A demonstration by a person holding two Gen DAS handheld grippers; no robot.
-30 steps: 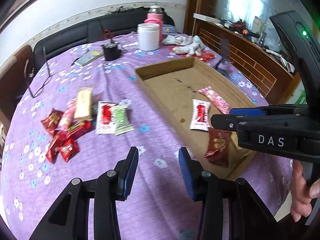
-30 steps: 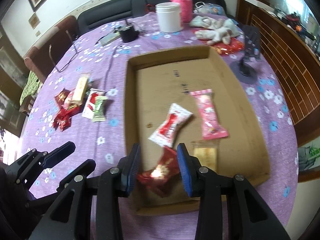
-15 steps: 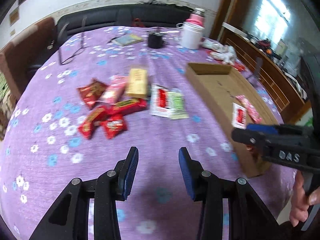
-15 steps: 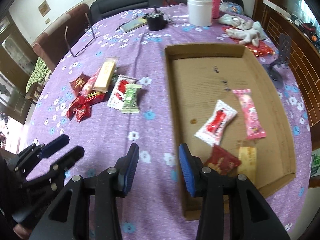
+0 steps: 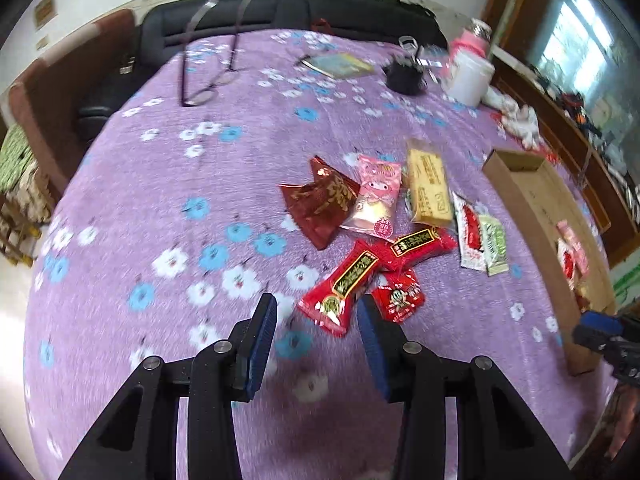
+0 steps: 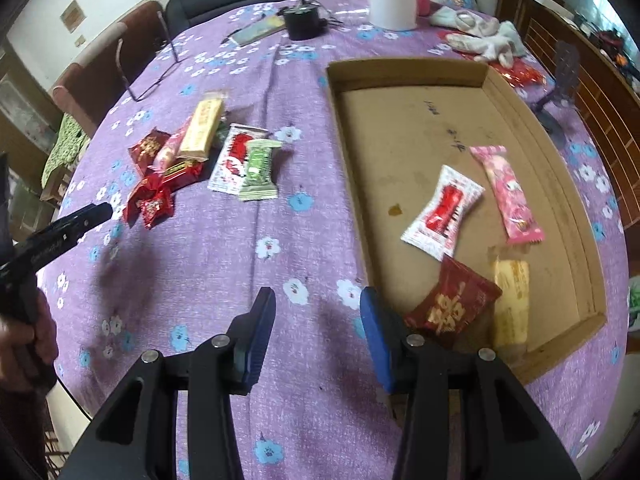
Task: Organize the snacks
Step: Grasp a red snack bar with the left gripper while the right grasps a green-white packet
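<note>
A pile of loose snack packets lies on the purple flowered tablecloth. Nearest me is a long red packet, and its near end reaches between the pads of my open left gripper without touching them. Behind it lie a small red packet, a dark red packet, a pink one and a yellow bar. The cardboard box holds a white-red packet, a pink packet, a dark red packet and a yellow bar. My right gripper hangs open and empty over the cloth, left of the box wall.
At the far side of the table stand a white jar, a black cup, a booklet and glasses. White cloths lie behind the box. Chairs ring the table's far edge. A hand holds the left gripper's handle.
My left gripper swung left from the box to the snack pile and came lower. My right gripper let go of the dark red packet in the box and drew back left over the cloth.
</note>
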